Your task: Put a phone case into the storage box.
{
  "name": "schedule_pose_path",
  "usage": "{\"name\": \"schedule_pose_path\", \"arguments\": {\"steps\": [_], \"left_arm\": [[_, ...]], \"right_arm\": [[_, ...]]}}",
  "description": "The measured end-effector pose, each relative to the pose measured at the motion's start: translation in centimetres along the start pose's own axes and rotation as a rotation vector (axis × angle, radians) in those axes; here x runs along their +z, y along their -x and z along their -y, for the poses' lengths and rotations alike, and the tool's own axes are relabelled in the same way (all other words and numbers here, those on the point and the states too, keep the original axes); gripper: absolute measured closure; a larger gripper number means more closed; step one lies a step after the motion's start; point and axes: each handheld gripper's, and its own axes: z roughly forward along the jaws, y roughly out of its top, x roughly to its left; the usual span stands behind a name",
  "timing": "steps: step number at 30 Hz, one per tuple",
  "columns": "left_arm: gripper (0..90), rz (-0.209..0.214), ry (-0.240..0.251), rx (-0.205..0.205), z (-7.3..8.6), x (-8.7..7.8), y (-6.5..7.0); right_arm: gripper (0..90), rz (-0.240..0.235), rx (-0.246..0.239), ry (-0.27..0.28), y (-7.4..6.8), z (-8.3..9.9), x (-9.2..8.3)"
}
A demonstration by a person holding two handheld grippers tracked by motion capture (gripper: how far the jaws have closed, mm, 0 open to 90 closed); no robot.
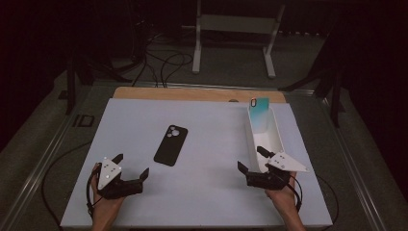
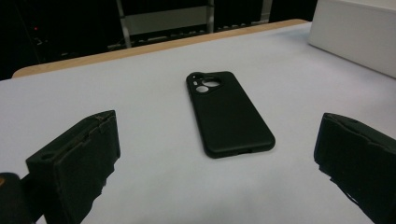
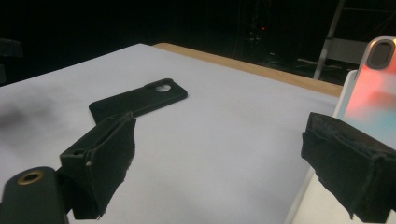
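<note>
A black phone case (image 1: 171,145) lies flat on the white table top (image 1: 207,192), camera cutout at its far end. My left gripper (image 1: 131,165) hovers open near the front left of the table, and the black phone case (image 2: 227,112) lies just ahead between its jaws. My right gripper (image 1: 252,160) stands open at the front right, beside the near end of a long white box (image 1: 274,137). A teal phone (image 1: 259,114) leans inside that box at its far end. In the right gripper view the phone (image 3: 373,88) rises at the right and the case (image 3: 140,99) lies at the left.
A wooden edge (image 1: 192,93) runs along the table's far side. Beyond it are a white metal stand (image 1: 235,29) and cables on the floor (image 1: 163,62). The white box (image 2: 359,32) sits at the upper right of the left gripper view.
</note>
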Motion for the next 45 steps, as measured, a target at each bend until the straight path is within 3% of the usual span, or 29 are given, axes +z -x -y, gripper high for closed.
{"name": "schedule_pose_path", "arguments": {"steps": [6,23,35,45], "left_arm": [[0.7,0.013,-0.003,0.002,-0.8,0.8,0.3],[0.4,0.015,-0.167,0.006,-2.5,4.9,1.2],[0.4,0.03,-0.245,-0.002,-3.1,8.3,1.4],[0.4,0.04,-0.283,-0.012,-3.2,10.1,1.2]], "right_arm": [[9.7,-0.001,-0.001,0.002,-0.1,-0.1,0.1],[9.6,0.008,0.006,0.004,0.2,-0.2,0.0],[9.2,0.018,0.009,-0.004,0.4,-0.2,-0.1],[9.3,0.024,0.011,-0.008,0.5,-0.2,-0.1]]}}
